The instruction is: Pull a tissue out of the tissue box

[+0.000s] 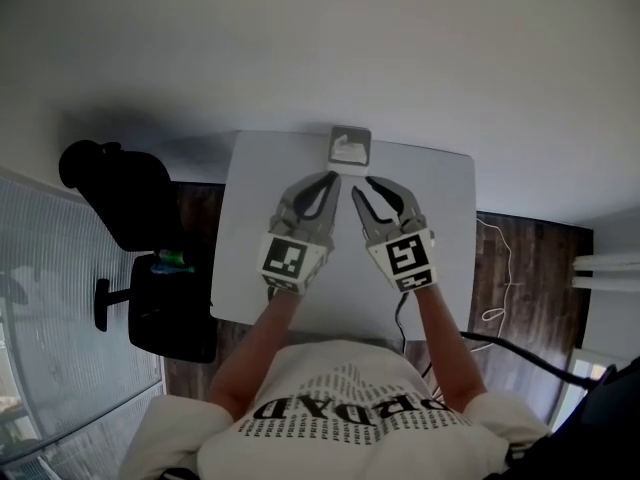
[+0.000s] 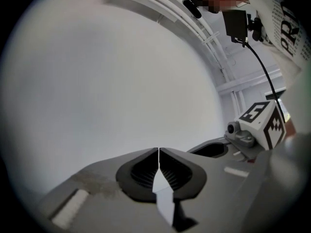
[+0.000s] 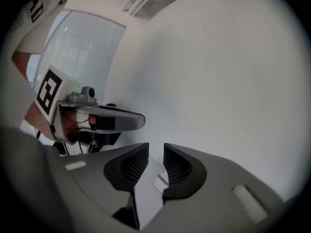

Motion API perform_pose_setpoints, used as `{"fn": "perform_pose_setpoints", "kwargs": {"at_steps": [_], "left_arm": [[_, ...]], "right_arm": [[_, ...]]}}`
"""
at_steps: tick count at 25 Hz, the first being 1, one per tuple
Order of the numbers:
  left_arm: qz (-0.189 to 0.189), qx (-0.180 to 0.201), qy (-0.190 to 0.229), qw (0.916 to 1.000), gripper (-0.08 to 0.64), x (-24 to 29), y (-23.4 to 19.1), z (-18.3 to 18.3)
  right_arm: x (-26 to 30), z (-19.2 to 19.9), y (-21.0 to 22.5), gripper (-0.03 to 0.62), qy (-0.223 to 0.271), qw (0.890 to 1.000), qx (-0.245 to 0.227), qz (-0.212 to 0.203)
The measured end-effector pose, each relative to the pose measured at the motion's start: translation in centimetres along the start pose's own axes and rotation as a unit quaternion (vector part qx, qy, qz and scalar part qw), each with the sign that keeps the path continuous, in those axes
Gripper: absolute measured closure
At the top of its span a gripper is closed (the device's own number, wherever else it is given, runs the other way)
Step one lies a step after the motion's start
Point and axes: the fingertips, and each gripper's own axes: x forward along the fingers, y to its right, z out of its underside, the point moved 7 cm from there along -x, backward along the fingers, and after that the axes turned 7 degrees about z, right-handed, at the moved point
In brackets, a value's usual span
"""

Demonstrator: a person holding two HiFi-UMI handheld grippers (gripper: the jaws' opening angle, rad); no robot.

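So I'm running this rig remotely, and right now I'm holding both grippers over the white table [image 1: 450, 238], pointing them at the tissue box [image 1: 350, 149]. The box is sitting at the far edge of the table, just past the tips and lined up with the gap between the two grippers. Neither one is touching it.

The left gripper [image 1: 331, 178] is looking a hair nearer to me, but honestly it's about even. Its jaws are pinching together at the tips with nothing in them. The right gripper [image 1: 362, 185] is standing partly apart and also empty, with mostly table showing through the gap.

The box is looking small, grey and roughly square from above, so I'm not picking out a long axis. A white tuft of tissue [image 1: 347, 148] is poking out of the top, and I'm guessing that's the bit I'm needing to pinch.
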Motion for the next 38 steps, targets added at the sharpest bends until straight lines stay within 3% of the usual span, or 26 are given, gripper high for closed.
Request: {"fn": "perform_pose_setpoints", "kwargs": {"at_steps": [3, 11, 20, 31, 36, 38], "left_arm": [[-0.002, -0.001, -0.008, 1.0000, 0.563, 0.3, 0.1, 1.4], [0.005, -0.002, -0.026, 0.9997, 0.560, 2.5, -1.3, 5.4], [-0.011, -0.021, -0.031, 0.9992, 0.560, 4.1, -4.5, 9.6], [-0.010, -0.001, -0.010, 0.9999, 0.554, 6.8, -6.7, 14.1], [-0.009, -0.020, -0.044, 0.9988, 0.554, 7.6, -7.2, 16.5], [-0.014, -0.022, -0.028, 0.9993, 0.554, 7.9, -7.5, 16.5]], "right_arm": [[0.8, 1.8, 0.4, 0.470, -0.019, 1.000, -0.014, -0.002], [4.2, 4.9, 1.5, 0.431, -0.050, 0.999, 0.012, -0.008], [8.7, 8.4, 1.1, 0.425, -0.092, 0.996, -0.013, -0.010], [13.4, 12.6, 1.7, 0.423, -0.116, 0.993, -0.012, -0.002], [14.8, 14.2, 2.2, 0.423, -0.125, 0.992, -0.033, 0.000], [15.4, 14.7, 2.4, 0.423, -0.131, 0.990, -0.044, 0.004]]}}
